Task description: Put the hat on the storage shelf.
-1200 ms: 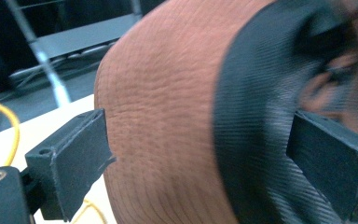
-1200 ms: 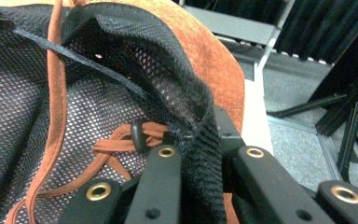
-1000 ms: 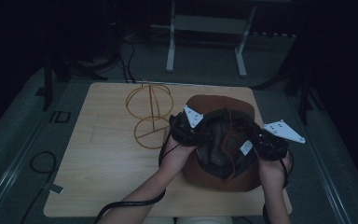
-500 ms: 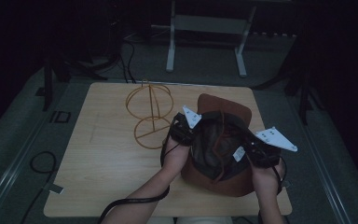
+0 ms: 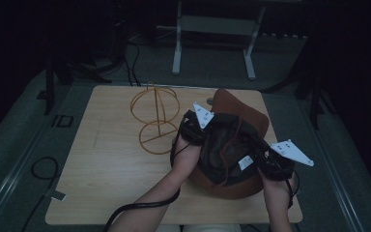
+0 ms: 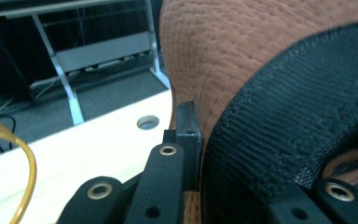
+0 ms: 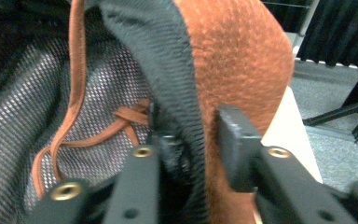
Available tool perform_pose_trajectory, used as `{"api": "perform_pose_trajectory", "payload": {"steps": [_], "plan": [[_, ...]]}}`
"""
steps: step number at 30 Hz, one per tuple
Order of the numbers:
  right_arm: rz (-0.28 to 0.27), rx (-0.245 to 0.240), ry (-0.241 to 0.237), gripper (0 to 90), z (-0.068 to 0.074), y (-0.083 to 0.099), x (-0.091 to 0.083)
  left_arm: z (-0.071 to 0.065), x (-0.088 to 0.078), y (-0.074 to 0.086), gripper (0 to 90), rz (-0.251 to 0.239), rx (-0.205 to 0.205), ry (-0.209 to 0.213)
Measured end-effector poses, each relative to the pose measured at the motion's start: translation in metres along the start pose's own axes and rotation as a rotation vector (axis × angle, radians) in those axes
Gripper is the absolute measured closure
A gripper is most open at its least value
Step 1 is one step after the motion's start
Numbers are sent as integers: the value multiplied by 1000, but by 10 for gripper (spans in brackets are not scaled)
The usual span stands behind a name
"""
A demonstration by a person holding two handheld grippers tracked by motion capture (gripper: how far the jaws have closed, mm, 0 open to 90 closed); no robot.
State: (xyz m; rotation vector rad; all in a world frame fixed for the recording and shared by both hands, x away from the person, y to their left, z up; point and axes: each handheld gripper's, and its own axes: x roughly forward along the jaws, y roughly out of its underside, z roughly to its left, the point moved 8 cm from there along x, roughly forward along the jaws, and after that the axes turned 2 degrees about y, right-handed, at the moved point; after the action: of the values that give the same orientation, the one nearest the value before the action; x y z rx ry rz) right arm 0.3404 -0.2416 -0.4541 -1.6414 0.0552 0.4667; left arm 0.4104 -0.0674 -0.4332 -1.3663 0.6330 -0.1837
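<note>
The brown suede hat sat upside down on the light wooden table, left gripper clamped on its rim, right gripper just loosening, rim still between its jaws.

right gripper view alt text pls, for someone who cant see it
A brown hat is seen close up, its black-banded edge between the right gripper jaws, which have just been opening; the outer jaw looks slightly clear of the fabric. Grey mesh lining and a brown cord show inside, a pale table corner behind.
</note>
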Motion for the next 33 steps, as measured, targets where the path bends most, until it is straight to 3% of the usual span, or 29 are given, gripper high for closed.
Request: {"api": "perform_pose_trajectory", "payload": {"steps": [6, 11, 14, 17, 23, 26, 27, 29, 33], "plan": [[10, -2, -115, 296, 5, -4, -13, -3, -1, -3, 871, -11, 7, 4], [-43, -17, -180, 214, 4, -14, -38, -7, -8, -4, 870, -29, 39, 31], [-82, -7, -184, 282, -12, -21, -53, -8, -18, -7, 869, -71, 77, 62], [-72, -25, -153, 331, -32, -19, -58, -7, -31, -11, 869, -129, 90, 108], [-44, 7, -117, 401, -67, -7, -57, 0, -47, -12, 869, -145, 60, 195], [-43, 10, -120, 412, -74, -2, -53, -1, -54, -11, 868, -161, 94, 240], [-74, 5, -172, 442, -73, -1, -48, -3, -57, -11, 867, -184, 98, 294], [-73, 2, -177, 442, -73, 0, -46, -6, -61, -9, 867, -193, 127, 354], [-84, -29, -246, 443, -66, 1, -34, -13, -66, -5, 866, -225, 161, 481]]}}
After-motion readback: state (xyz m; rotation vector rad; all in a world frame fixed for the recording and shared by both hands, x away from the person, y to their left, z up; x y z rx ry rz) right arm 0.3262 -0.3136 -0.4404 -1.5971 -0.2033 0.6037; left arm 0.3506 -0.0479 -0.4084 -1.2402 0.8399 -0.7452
